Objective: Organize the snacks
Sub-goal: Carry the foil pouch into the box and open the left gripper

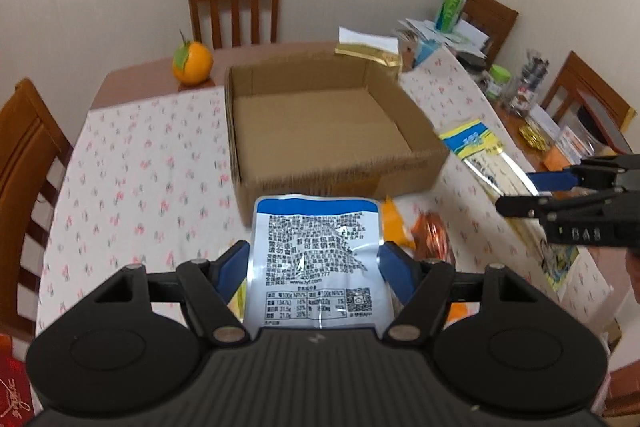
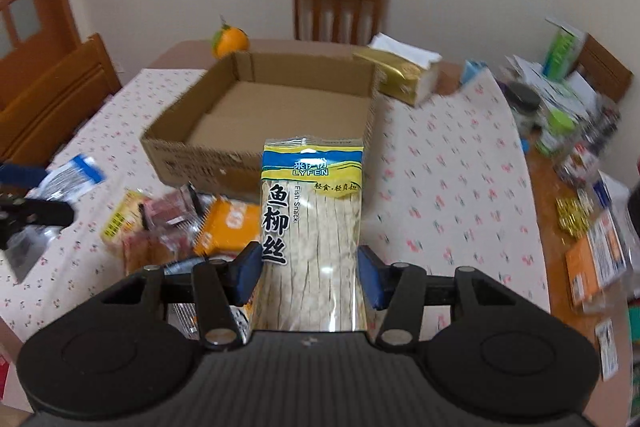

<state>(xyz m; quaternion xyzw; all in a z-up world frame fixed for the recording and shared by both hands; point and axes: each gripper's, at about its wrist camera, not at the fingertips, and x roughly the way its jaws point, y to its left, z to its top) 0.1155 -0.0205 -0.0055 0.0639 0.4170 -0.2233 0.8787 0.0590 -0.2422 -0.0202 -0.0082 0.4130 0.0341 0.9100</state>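
A wooden tabletop [image 2: 548, 227] is mostly covered by a white floral cloth [image 2: 440, 187]. On it sits an open, empty cardboard box [image 2: 224, 155]. Behind the box are an orange with a leaf [image 2: 230, 41] and a gold tissue pack [image 2: 404, 73]. A heap of small snack packets [image 2: 180, 223] lies just in front of the box. Jars and papers [image 2: 560, 115] crowd the right edge.

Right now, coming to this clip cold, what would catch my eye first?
Two held packets: the left hand-held gripper clamps a blue-and-white snack packet, back label showing, and the right hand-held gripper holds a fish snack packet. Just beyond both sits an open cardboard box with nothing in it, on the floral tablecloth. A pile of loose snacks lies in front of the box, and an orange sits at the far corner.
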